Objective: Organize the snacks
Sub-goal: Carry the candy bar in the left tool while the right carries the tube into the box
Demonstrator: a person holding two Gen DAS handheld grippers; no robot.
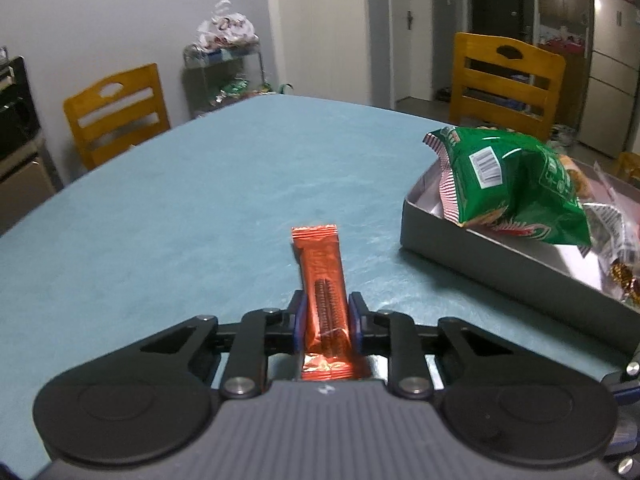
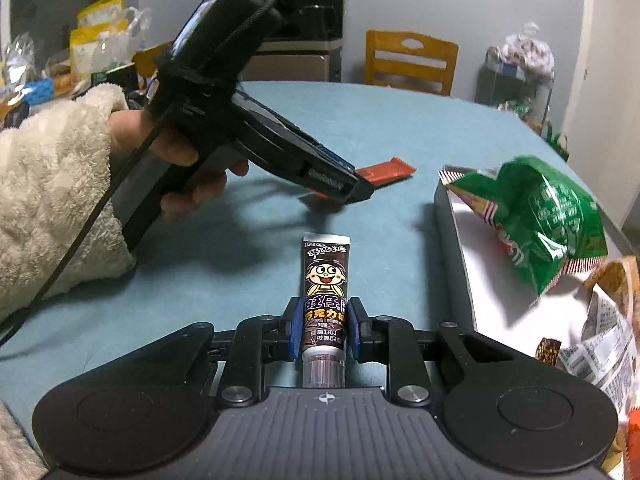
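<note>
My left gripper [image 1: 327,312] is shut on an orange-red snack stick [image 1: 322,280] and holds it above the blue table, left of the grey snack box [image 1: 480,254]. From the right wrist view the left gripper [image 2: 360,188] shows with the stick [image 2: 386,171] poking out. My right gripper [image 2: 325,322] is shut on a dark chocolate tube with a cartoon face [image 2: 325,296], left of the same box [image 2: 456,248]. A green snack bag [image 1: 516,180] lies in the box, also seen in the right wrist view [image 2: 548,216], with other wrapped snacks [image 2: 600,332].
Wooden chairs [image 1: 116,112] [image 1: 506,80] stand at the far table edge. A wire rack with bags [image 1: 224,76] stands by the wall. A cluttered counter [image 2: 80,60] is at the far left in the right wrist view.
</note>
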